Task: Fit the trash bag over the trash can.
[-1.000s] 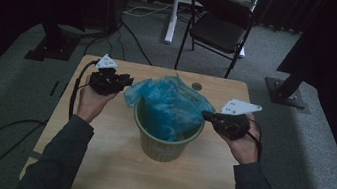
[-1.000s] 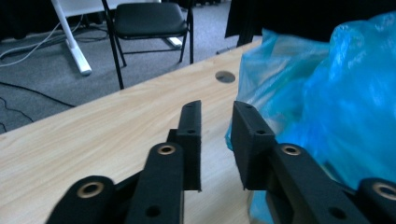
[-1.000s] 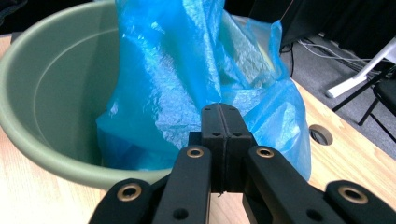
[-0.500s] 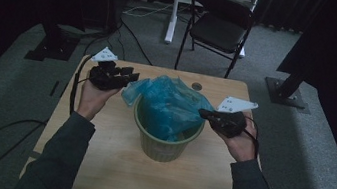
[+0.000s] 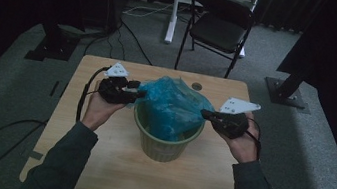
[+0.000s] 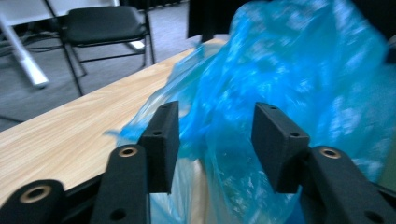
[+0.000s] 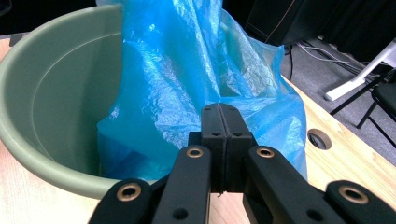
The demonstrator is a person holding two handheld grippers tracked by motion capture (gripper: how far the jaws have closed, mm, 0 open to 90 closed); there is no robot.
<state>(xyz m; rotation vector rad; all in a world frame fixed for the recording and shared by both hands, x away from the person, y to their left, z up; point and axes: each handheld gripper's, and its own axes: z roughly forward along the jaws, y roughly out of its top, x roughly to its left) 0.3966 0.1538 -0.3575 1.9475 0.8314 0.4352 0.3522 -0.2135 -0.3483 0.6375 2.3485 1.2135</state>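
Pinching crinkly blue plastic bag [image 7: 196, 84], round green bin [image 7: 51, 93]

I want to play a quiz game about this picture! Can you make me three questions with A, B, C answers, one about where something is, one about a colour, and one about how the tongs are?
1. Where does the green bin stand?
A. on the chair
B. on the wooden table
C. on the floor

2. What colour is the plastic bag in the bin?
A. blue
B. red
C. white

3. How are the right tongs?
A. wide open
B. lying on the table
C. shut on the bag's edge

Answers:
1 B, the high view shows the bin in the middle of the tabletop.
2 A, the crinkly film is bright blue in both gripper views.
3 C, in the right gripper view the two jaws meet with blue film pinched between them.
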